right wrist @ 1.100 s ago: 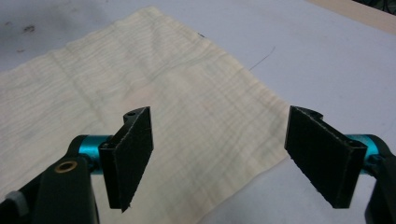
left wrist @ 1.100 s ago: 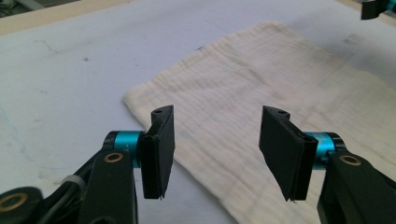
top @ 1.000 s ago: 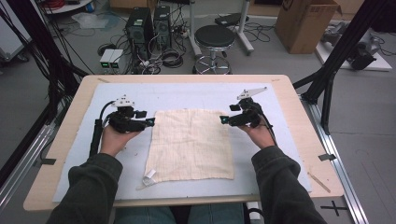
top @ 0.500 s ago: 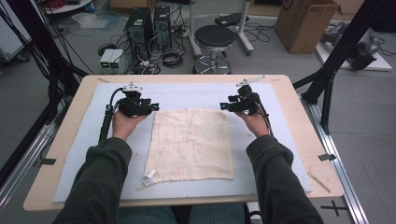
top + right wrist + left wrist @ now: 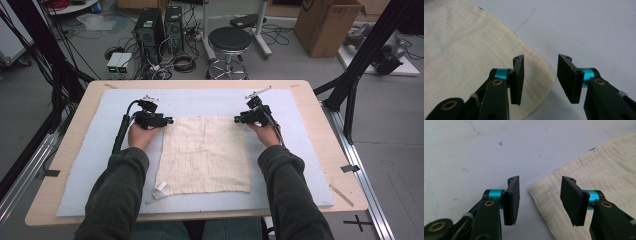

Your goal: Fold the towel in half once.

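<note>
A cream quilted cloth [image 5: 205, 155] lies flat on the pale blue mat [image 5: 90, 165]. My left gripper [image 5: 169, 120] is low at the cloth's far left corner. In the left gripper view the left gripper [image 5: 540, 192] is open, and the corner of the cloth [image 5: 604, 165] lies on the mat between the jaws, untouched by the pads. My right gripper [image 5: 237, 120] is at the far right corner. Seen in its own view, the right gripper [image 5: 540, 72] has just been closing. Its jaws still stand apart, one over the cloth [image 5: 469, 42] and one over bare mat, with the corner between them.
The mat covers most of a wooden table [image 5: 320, 110]. A small white tag [image 5: 160, 189] sticks out at the cloth's near left corner. Beyond the far edge stand a black stool [image 5: 229, 40] and computer cases on the floor. Black frame poles flank both sides.
Both hands have moved in to the cloth's far corners and come down toward the mat. The right jaws stand closer together than before.
</note>
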The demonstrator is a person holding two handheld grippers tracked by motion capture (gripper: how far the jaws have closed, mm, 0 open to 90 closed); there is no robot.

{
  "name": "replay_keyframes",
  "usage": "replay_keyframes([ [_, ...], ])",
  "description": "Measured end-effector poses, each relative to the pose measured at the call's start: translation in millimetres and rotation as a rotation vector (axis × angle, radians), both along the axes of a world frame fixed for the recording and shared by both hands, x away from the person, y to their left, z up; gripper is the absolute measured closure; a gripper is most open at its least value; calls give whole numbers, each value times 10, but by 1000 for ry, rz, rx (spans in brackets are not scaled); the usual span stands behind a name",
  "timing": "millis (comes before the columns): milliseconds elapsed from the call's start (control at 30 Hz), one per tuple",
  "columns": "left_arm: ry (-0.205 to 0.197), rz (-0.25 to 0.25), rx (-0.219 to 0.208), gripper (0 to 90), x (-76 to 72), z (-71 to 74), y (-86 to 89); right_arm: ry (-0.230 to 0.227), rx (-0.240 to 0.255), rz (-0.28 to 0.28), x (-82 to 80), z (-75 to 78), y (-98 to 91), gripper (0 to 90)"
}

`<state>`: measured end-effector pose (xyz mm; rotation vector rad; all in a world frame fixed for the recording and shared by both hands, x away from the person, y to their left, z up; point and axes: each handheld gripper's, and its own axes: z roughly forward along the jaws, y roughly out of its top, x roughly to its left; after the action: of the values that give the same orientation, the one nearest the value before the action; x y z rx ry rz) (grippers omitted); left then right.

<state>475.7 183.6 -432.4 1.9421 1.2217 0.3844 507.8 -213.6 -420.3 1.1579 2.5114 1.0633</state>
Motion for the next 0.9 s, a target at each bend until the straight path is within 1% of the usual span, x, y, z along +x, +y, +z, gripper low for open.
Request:
replay_keyframes([
  [100,-13,13,4,519,13,-5,-2,26,-8,-18,21,-42,-27,584],
  [200,-7,26,7,532,26,-22,14,39,-27,-29,29,-62,-46,598],
  [267,11,22,26,535,33,-45,24,38,-46,-20,36,-76,-48,609],
  [333,21,11,19,548,40,-71,16,49,-50,-20,39,-93,-49,622],
  [400,16,-3,14,566,38,-78,-11,48,-46,-27,41,-97,-47,645],
  [433,13,-14,14,594,38,-85,-27,47,-50,-27,43,-96,-49,658],
  [467,5,-11,29,608,32,-86,-48,49,-49,-31,41,-95,-45,684],
  [500,-5,-21,42,631,28,-86,-65,42,-51,-28,44,-97,-44,705],
  [533,-8,-24,41,675,25,-91,-73,45,-51,-28,40,-98,-34,727],
  [567,-14,-27,51,708,22,-91,-79,42,-53,-23,41,-99,-30,749],
  [600,-10,-38,51,754,21,-88,-73,46,-53,-25,36,-100,-20,783],
  [633,-5,-47,44,811,22,-90,-67,52,-41,-20,40,-102,-20,809],
  [667,-2,-49,41,842,22,-89,-67,58,-35,-17,43,-105,-20,833],
  [733,-8,-58,50,862,16,-85,-72,62,-30,-8,42,-100,-13,850],
  [767,-4,-62,50,865,16,-78,-64,58,-25,-2,43,-99,-11,852],
  [800,-7,-59,44,867,13,-70,-58,62,-20,-2,38,-90,-9,854],
  [867,-15,-52,37,871,10,-48,-39,54,-13,4,34,-72,-4,857],
  [900,-22,-45,22,871,5,-25,-26,48,-7,1,32,-61,-6,858],
])
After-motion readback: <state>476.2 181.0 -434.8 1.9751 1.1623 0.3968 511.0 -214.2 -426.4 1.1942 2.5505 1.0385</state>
